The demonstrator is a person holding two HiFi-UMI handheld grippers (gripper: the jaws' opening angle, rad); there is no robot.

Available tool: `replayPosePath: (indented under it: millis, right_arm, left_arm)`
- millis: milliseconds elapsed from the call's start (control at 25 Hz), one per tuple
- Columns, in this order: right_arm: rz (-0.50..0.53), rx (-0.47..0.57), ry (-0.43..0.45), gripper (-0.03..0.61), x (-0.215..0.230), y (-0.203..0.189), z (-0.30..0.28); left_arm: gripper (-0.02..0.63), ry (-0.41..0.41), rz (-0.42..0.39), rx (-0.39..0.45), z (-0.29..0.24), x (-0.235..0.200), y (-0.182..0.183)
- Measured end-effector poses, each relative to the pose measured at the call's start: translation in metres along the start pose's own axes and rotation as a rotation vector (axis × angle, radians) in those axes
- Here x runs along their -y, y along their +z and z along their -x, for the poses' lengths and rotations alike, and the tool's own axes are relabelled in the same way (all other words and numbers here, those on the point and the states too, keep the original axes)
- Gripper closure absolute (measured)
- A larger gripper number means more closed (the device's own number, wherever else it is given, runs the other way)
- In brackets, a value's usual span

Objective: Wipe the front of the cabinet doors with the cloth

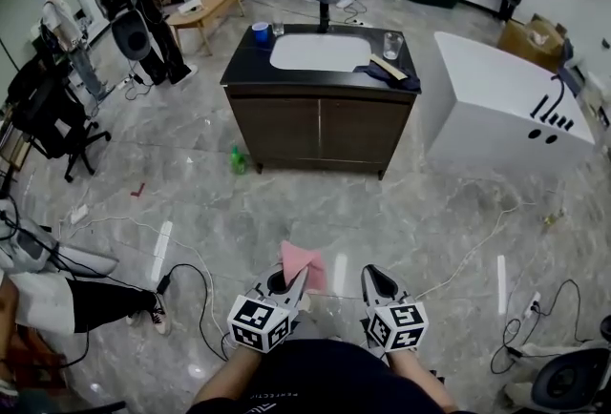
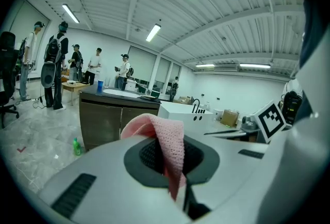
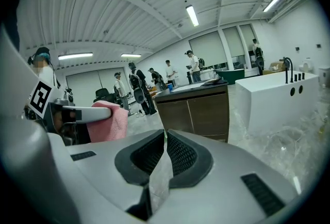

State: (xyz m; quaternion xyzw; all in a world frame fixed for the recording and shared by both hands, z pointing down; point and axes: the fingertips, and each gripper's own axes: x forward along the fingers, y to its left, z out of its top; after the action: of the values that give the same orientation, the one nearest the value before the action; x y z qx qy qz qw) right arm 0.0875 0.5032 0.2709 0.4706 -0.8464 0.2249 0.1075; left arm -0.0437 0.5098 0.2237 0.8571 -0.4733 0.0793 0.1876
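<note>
The dark brown cabinet (image 1: 320, 129) with two front doors stands a few steps ahead under a black counter with a white sink. Low in the head view, my left gripper (image 1: 296, 277) is shut on a pink cloth (image 1: 302, 261), which sticks up from the jaws. In the left gripper view the cloth (image 2: 166, 145) drapes over the closed jaws, with the cabinet (image 2: 111, 122) far behind. My right gripper (image 1: 372, 277) is beside it, shut and empty. The right gripper view shows its jaws (image 3: 165, 135) meeting at the tip, the cabinet (image 3: 201, 112) beyond and the cloth (image 3: 108, 122) at the left.
A white bathtub-like block (image 1: 501, 107) stands right of the cabinet. A green bottle (image 1: 237, 159) sits on the floor at its left corner. Cables (image 1: 181, 274) trail over the marble floor. A blue cup (image 1: 260, 32) and a glass (image 1: 392, 45) are on the counter. People stand at the back left.
</note>
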Motion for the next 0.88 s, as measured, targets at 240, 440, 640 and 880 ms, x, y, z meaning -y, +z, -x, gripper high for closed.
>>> replayPosePath:
  millis: [240,440,640,880]
  right_arm:
    - [0.004,-0.016,0.005,0.535,-0.004,0.016,-0.04]
    - [0.003,-0.031,-0.009,0.535,-0.01,0.026,-0.075]
    - [0.002,-0.058,-0.026,0.535,-0.014,0.034,-0.111]
    - [0.003,-0.07,-0.062,0.536,-0.017,0.041,-0.138]
  left_arm:
    - [0.601,-0.011,0.004,0.002,-0.017,-0.035,0.018]
    - [0.601,-0.015,-0.002,-0.009,-0.024,-0.071,0.026]
    - [0.601,-0.024,0.021,-0.027,-0.029,-0.11,0.028]
    - [0.601,-0.029,0.016,-0.044,-0.034,-0.154,0.034]
